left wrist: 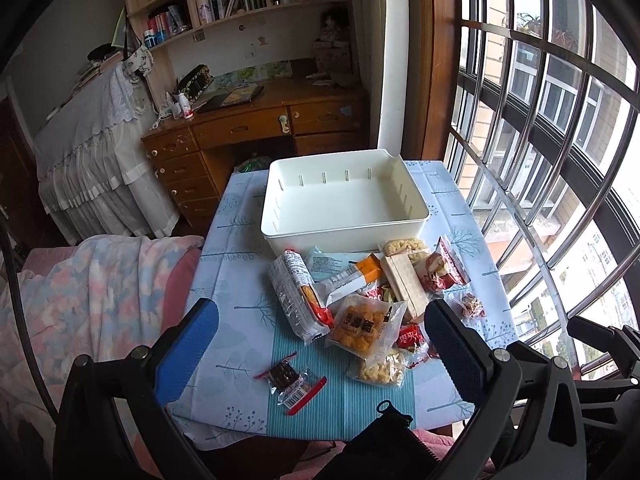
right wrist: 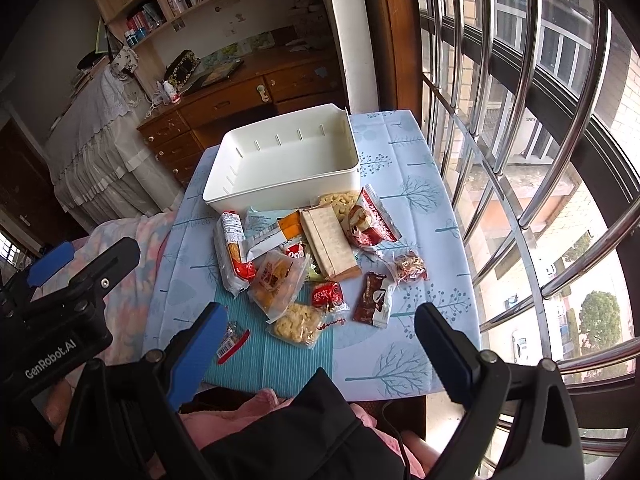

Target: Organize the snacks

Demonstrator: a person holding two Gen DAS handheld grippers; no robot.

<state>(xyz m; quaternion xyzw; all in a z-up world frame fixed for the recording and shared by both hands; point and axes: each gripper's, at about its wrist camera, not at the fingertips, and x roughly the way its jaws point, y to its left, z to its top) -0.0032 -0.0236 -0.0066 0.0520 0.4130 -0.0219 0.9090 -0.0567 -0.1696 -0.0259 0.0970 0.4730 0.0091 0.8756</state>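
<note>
My left gripper (left wrist: 316, 344) hangs over the near edge of the desk (left wrist: 240, 216), jaws wide apart, nothing btwn them. Right gripper (right wrist: 320, 344) same: jaws apart, empty, above the near desk edge. In the right wrist view the left gripper shows at far left, over the bed blanket (right wrist: 128, 248).

White bin (left wrist: 344, 200) sits at the far half of the desk, empty inside, slots along its walls. Snack pile lies just in front of it, touching its near wall: long cracker sleeve (left wrist: 296, 296) w/ red end at left, orange-white bar (left wrist: 352, 280) across the middle, tan wafer pack (left wrist: 404, 284) tilted beside it, red pouch (left wrist: 440, 268) at right, clear bag of puffs (left wrist: 404, 246) against the bin. Nearer me: yellow cake pack (left wrist: 362, 326), red candy wrap (left wrist: 412, 338), a second puff bag (left wrist: 380, 368). Small nut pack (left wrist: 470, 304) at the right edge of the pile. Brown chocolate pack (right wrist: 374, 300) lies right of the pile, seen in right wrist view only. A dark date bar w/ barcode label (left wrist: 286, 380) lies apart, near left, on the striped blue mat (left wrist: 344, 400).

Window bars (left wrist: 560, 120) to the right.
</note>
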